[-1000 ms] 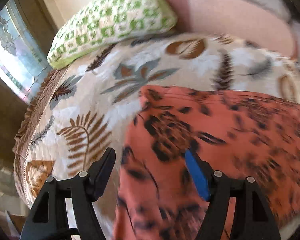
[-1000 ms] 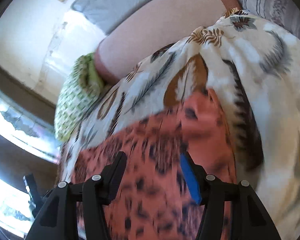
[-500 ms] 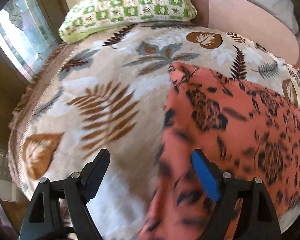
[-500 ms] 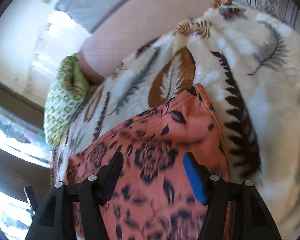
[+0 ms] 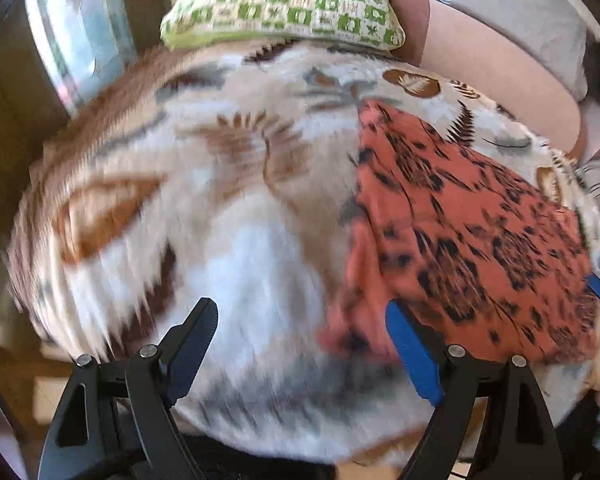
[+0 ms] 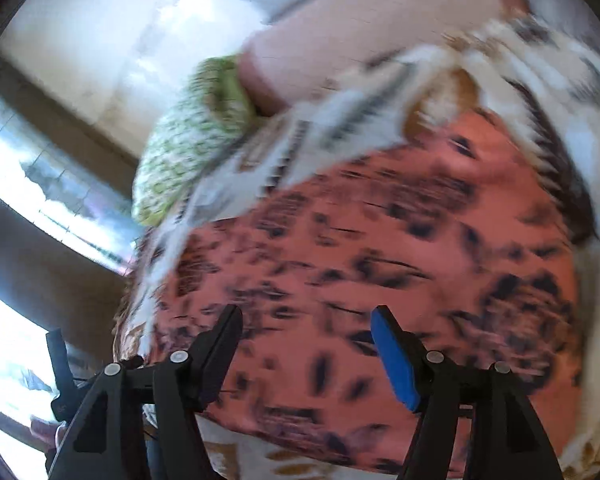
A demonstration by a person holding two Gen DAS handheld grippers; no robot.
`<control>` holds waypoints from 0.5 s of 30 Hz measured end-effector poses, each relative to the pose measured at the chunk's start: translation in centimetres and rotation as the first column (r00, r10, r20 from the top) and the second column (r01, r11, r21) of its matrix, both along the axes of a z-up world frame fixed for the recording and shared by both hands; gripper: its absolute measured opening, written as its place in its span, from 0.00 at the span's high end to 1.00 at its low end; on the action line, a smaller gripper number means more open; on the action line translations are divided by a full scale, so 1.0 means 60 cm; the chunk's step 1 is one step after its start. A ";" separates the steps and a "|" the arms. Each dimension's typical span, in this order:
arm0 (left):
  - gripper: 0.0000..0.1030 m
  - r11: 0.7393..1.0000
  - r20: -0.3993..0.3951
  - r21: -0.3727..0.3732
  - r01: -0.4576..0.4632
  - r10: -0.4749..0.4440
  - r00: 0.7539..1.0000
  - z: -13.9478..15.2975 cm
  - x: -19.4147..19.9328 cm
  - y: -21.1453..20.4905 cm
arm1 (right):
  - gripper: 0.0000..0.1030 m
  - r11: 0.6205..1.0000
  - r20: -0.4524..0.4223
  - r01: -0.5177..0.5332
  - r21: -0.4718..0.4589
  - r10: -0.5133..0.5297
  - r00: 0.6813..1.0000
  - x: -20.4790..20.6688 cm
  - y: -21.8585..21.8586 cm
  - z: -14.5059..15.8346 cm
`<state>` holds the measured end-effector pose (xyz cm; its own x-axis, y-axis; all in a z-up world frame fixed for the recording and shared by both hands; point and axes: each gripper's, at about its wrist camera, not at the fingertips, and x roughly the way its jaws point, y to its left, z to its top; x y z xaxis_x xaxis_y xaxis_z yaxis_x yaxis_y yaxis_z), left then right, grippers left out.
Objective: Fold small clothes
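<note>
I see a leaf-print bedspread (image 5: 228, 216) filling the near ground, a green checked pillow (image 5: 284, 4) at its far edge beside a pink padded headboard (image 5: 496, 76). Bright windows (image 6: 28, 184) sit left, with a pale sunlit wall (image 6: 112, 28) beyond.

Open leaf-print blanket (image 5: 236, 216) lies left of the orange garment (image 5: 472, 236), giving room to pass there, while the green pillow (image 5: 284, 4) and pink cushion (image 5: 492, 64) block the far edge and a window (image 5: 76, 40) bounds the left.
</note>
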<state>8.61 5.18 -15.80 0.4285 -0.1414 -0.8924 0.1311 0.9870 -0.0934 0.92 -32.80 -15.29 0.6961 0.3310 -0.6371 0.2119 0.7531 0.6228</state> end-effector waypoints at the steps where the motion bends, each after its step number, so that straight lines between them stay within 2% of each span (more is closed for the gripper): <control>1: 0.16 0.999 -0.023 -0.045 0.005 -0.006 1.000 -0.008 -0.016 0.002 | 0.37 1.000 0.022 -0.019 0.013 0.019 1.000 0.004 0.017 0.005; 3: 0.17 0.993 -0.037 -0.114 0.008 -0.013 0.999 -0.019 -0.035 0.000 | 0.44 0.998 0.057 -0.048 0.035 0.046 0.997 0.018 0.056 0.010; 5: 0.18 0.984 -0.017 -0.178 0.002 -0.005 1.000 -0.031 -0.040 -0.006 | 0.56 0.998 0.064 -0.058 0.019 0.057 0.996 0.026 0.090 0.008; 6: 0.25 0.978 0.000 -0.206 -0.008 0.008 1.000 -0.038 -0.037 -0.008 | 0.65 0.998 0.056 -0.061 0.004 0.060 0.997 0.034 0.109 -0.002; 7: 0.32 0.971 0.004 -0.240 -0.013 0.015 1.000 -0.047 -0.032 -0.011 | 0.65 0.998 0.039 -0.060 -0.005 0.060 0.997 0.039 0.119 -0.013; 8: 0.47 0.963 -0.002 -0.270 -0.011 0.010 1.000 -0.054 -0.028 -0.014 | 0.65 0.999 -0.004 -0.046 -0.024 0.046 0.999 0.045 0.126 -0.037; 9: 0.48 0.952 -0.009 -0.307 -0.011 0.009 1.000 -0.067 -0.020 -0.019 | 0.69 0.999 -0.042 -0.033 -0.026 0.032 0.999 0.048 0.127 -0.060; 10: 0.48 0.945 -0.002 -0.327 -0.025 0.026 1.000 -0.076 -0.013 -0.020 | 0.87 1.000 -0.085 -0.014 0.005 0.015 0.996 0.048 0.122 -0.095; 11: 0.48 0.938 -0.004 -0.344 -0.035 0.035 0.999 -0.081 -0.011 -0.019 | 0.96 1.000 -0.061 0.020 -0.002 -0.020 0.998 0.041 0.117 -0.106; 15: 0.48 0.899 0.008 -0.435 -0.048 0.057 0.998 -0.082 -0.009 -0.013 | 0.99 1.000 -0.034 -0.007 -0.016 0.006 0.999 0.035 0.112 -0.111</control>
<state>8.10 4.42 -20.71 0.4634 -0.4893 -0.7388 0.0863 0.8547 -0.5119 3.05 -26.09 -21.96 0.6719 0.3249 -0.6655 0.2274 0.7646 0.6030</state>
